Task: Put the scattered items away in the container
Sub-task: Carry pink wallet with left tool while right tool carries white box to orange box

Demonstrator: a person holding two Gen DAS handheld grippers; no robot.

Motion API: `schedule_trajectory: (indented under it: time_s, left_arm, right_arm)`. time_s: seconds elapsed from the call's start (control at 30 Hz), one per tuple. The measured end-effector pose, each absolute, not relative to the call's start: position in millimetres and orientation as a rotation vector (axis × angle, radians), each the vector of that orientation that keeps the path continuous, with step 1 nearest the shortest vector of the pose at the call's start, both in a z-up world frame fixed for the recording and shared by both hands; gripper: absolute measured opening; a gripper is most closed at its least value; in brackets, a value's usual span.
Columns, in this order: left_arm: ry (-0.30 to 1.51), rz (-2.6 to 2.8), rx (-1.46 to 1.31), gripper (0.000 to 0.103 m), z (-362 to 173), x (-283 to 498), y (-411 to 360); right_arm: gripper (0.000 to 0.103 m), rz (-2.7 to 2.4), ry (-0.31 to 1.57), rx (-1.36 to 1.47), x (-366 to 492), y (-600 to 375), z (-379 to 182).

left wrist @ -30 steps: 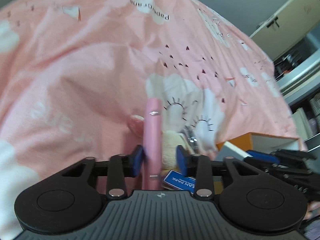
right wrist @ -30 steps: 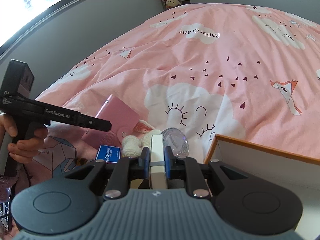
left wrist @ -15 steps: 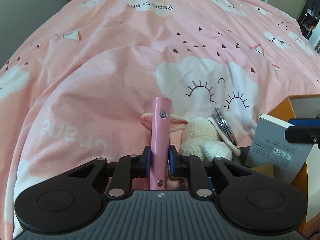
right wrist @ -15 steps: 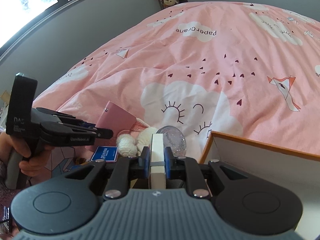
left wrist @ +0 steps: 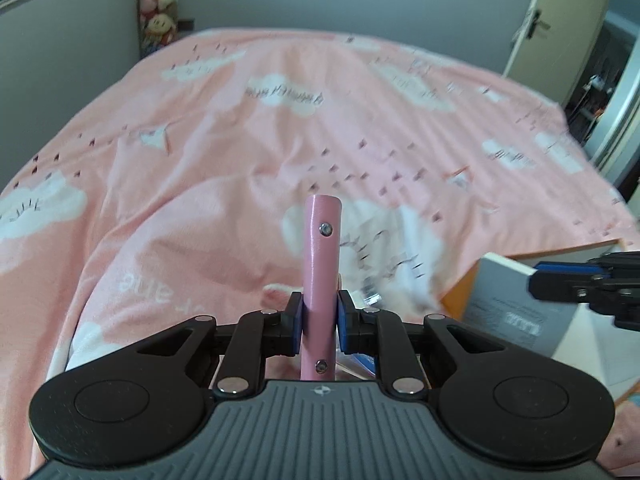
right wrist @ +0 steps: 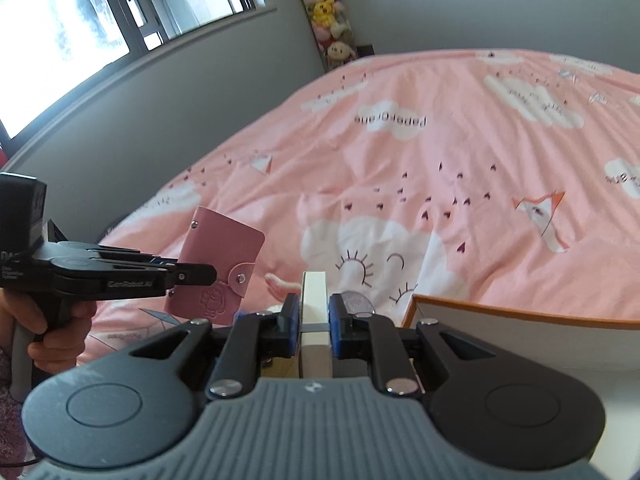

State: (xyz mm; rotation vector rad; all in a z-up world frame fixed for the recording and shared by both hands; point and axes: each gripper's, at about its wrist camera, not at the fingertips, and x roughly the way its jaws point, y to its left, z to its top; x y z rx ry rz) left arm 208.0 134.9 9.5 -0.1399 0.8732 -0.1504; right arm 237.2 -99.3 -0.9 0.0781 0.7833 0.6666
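My left hand-held gripper (left wrist: 319, 316) has a ribbed grey housing at six o'clock with a small round emblem near its front edge. Two black rounded lobes, each pressed with a shallow disc, sit at eight and four o'clock. Black linkage bars pinned with silver rivets run in to blue pads (left wrist: 295, 322). My right hand-held gripper (right wrist: 314, 320) looks the same build: grey ribs, black lobes, silver pins, blue pads (right wrist: 335, 322). Seen side-on at nine o'clock, the left body is black with white lettering, possibly "GenRobot.AI", though it is blurred, topped by a black block. My bare left hand (right wrist: 48, 326) wraps a grey grip.
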Motion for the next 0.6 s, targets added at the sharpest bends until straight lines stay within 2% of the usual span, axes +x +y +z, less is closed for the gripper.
schedule_trajectory:
  time_s: [0.3, 0.6]
  left_arm:
    - [0.782, -0.326, -0.236, 0.019, 48, 174, 95]
    - [0.851, -0.479, -0.337, 0.019, 7, 176, 35]
  right_arm:
    - [0.017, 0.545, 0.702, 0.106, 201, -159, 22]
    - [0.017, 0.333, 0.825, 0.171, 190, -219, -39]
